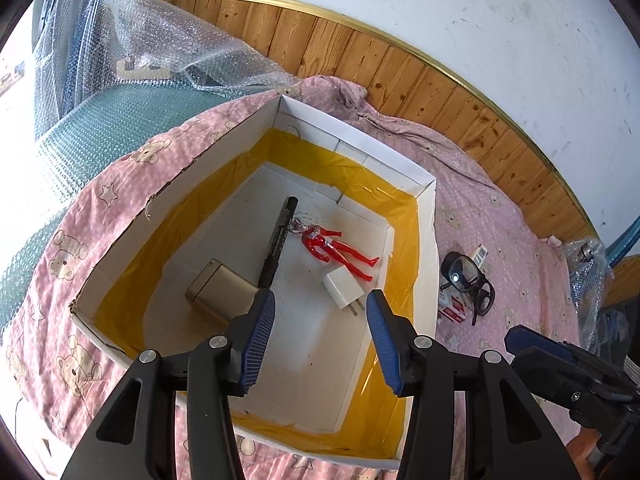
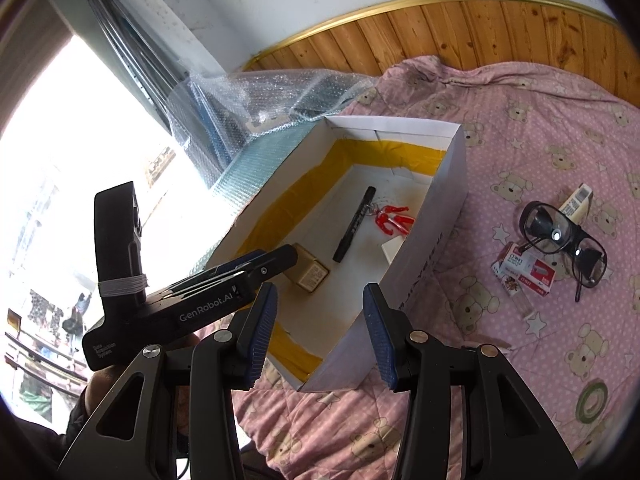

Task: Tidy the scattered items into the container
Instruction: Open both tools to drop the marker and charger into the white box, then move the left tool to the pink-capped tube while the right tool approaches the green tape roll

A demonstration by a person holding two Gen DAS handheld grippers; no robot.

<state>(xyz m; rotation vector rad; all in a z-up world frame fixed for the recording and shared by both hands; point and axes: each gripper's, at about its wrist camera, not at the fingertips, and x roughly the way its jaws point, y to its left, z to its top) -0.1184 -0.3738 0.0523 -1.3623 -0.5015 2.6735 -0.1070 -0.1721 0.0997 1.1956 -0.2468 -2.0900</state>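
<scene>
Your box [image 1: 424,216] sits on the bed's pink bear quilt [image 1: 500,208], long axis running away from you toward the wood wall panel [image 1: 400,64]. Inside: black marker [image 1: 276,240] lying lengthwise w/ cap end pointing at the far wall, red figure [image 1: 340,250] angled beside it, white charger [image 1: 344,288] w/ prongs toward you, gold tin [image 1: 220,292] on the left. Still outside, right of the box: glasses [image 2: 560,236] resting on a red-white small carton [image 2: 528,272] & a barcode packet [image 2: 576,200]; tape roll [image 2: 592,396] nearer you. Bubble wrap [image 1: 160,32] is bunched behind the box. Your left gripper [image 1: 322,332] hangs over the box's near end, fingers wide apart, nothing held. Right gripper [image 2: 320,332]: same, fingers spread, empty, over the box's near corner.
</scene>
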